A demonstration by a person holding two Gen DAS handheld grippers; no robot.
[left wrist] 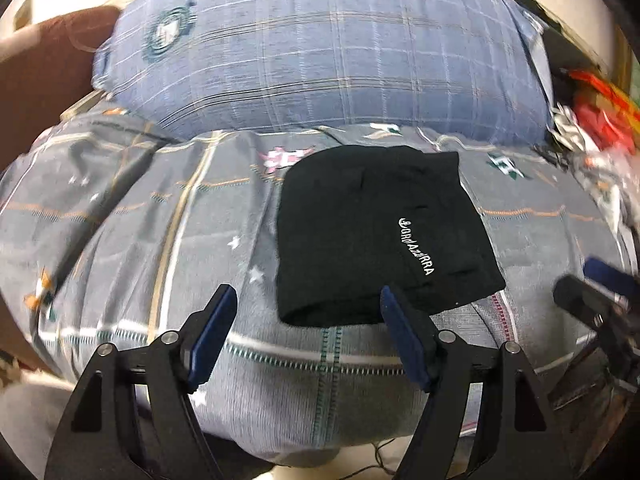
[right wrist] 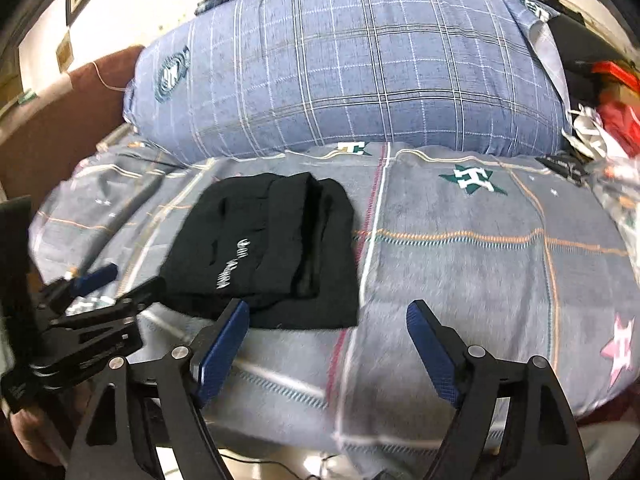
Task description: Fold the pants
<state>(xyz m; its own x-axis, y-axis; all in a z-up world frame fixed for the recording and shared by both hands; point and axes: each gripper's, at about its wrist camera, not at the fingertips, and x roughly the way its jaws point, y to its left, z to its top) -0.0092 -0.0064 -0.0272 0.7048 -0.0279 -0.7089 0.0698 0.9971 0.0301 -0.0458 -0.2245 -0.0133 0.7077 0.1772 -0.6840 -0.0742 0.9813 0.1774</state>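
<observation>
Folded pants on the bed, both grippers spread and empty.

Left wrist: left gripper (left wrist: 306, 300) wide apart, gripping nothing; pants (left wrist: 380, 236), black and folded compact, lying flat on the sheet (left wrist: 152, 220) just ahead of the jaws, near edge overlapped by the right-hand pad tip, white lettering facing up; pillow (left wrist: 320, 56) beyond; right gripper (left wrist: 592, 284) off to the right side. Right wrist: right gripper (right wrist: 328, 312) likewise spread, holding nothing; pants (right wrist: 268, 248) ahead and left of the jaws, near edge just past the left-hand pad; left gripper (right wrist: 116, 280) further left, beside the pants; pillow (right wrist: 360, 68) behind.
</observation>
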